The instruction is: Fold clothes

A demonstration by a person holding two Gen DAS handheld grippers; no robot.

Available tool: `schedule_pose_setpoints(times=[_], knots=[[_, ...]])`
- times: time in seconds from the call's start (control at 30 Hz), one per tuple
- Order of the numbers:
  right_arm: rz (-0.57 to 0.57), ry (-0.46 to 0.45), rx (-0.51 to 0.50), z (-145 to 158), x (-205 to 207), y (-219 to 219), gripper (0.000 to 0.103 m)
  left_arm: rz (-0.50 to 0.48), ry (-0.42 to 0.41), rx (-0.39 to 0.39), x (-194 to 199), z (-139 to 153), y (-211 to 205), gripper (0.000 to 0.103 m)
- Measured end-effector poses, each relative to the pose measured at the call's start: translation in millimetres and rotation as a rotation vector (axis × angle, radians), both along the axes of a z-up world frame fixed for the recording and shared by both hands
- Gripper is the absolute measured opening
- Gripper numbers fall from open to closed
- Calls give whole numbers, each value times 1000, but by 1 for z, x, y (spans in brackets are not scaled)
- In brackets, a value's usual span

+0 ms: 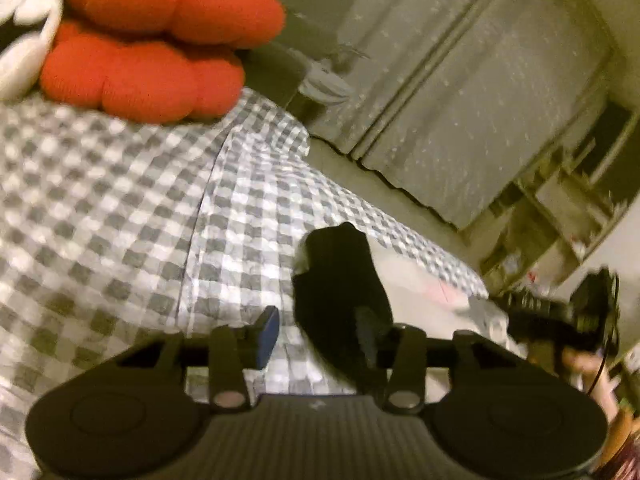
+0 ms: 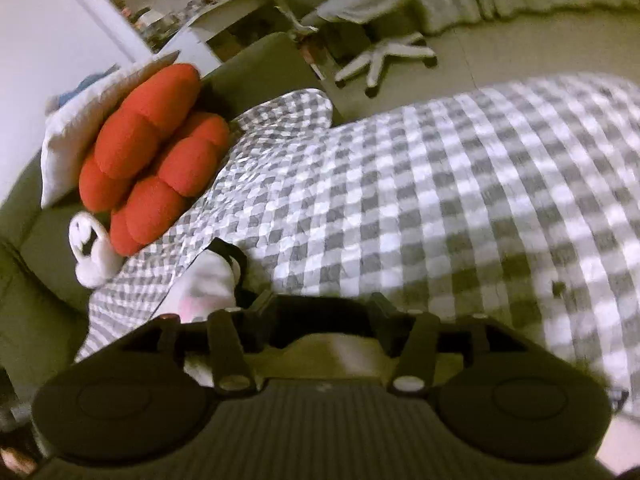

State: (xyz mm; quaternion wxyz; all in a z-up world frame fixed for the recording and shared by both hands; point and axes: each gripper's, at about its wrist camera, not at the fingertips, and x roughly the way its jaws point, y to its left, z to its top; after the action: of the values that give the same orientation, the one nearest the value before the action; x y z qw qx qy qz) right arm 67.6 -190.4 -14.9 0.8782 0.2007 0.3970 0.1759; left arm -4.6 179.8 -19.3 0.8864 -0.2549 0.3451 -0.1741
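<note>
Your left gripper sits low over the checked bedspread, its jaws parted; a dark part of the white garment rises between the blue-padded fingers, and the blur keeps you from telling whether either pad touches it. The garment's pale body lies flat on the spread beyond, running toward your right gripper, seen at the far right edge. From the right wrist view, your right gripper also has its jaws apart, hanging over the checks, with a bunched white end of the garment just beside its left finger, not pinched. Red cushions rest against a white pillow at the bed's end, and an office chair stands on the floor beyond.
</note>
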Motion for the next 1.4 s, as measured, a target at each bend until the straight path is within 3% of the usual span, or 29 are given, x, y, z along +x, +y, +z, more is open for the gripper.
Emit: schedule_pose_setpoints(times=[0.2, 0.3, 0.33, 0.37, 0.4, 0.43, 0.47, 0.77, 0.87, 0.9, 0.97, 1.13, 1.2, 1.23, 1.27, 1.3, 1.4], knots=[[25, 57, -31, -16, 9, 9, 51, 72, 118, -196, 40, -31, -1, 46], [38, 76, -35, -23, 10, 10, 38, 88, 168, -259, 56, -42, -7, 44], [55, 84, -30, -24, 10, 11, 25, 87, 177, -266, 60, -43, -10, 43], [76, 94, -24, -26, 10, 13, 15, 83, 181, -267, 63, -44, -14, 41], [97, 104, -17, -27, 10, 14, 1, 79, 185, -268, 67, -44, -18, 31], [93, 104, -13, -27, 10, 14, 1, 80, 179, -258, 68, -43, -21, 13], [78, 91, -16, -25, 8, 13, 1, 86, 163, -239, 67, -40, -22, 7], [-119, -116, -3, 17, -3, -19, 0, 127, 18, -91, 61, -12, -37, 4], [-159, -143, 45, 24, -3, -38, 0, 130, -4, -59, 56, -6, -37, 4], [-160, -146, 52, 24, -3, -42, 0, 132, -8, -44, 53, -4, -36, 3], [-142, -126, 56, 19, -1, -44, 13, 137, -14, -15, 44, -1, -33, 3], [-32, -20, 27, -2, 9, -30, 13, 145, -10, 44, 16, -2, -19, 3], [4, -10, -24, -7, 12, -19, 19, 146, 2, 53, 6, -5, -13, 3], [19, -10, -45, -8, 12, -15, 31, 147, 9, 59, 2, -6, -10, 3], [30, -15, -57, -9, 12, -11, 50, 149, 17, 64, -2, -7, -8, 3], [40, -22, -66, -9, 11, -7, 55, 151, 26, 67, -5, -8, -7, 3], [89, -42, -97, -9, 11, 7, 56, 155, 50, 79, -13, -11, -4, 3]])
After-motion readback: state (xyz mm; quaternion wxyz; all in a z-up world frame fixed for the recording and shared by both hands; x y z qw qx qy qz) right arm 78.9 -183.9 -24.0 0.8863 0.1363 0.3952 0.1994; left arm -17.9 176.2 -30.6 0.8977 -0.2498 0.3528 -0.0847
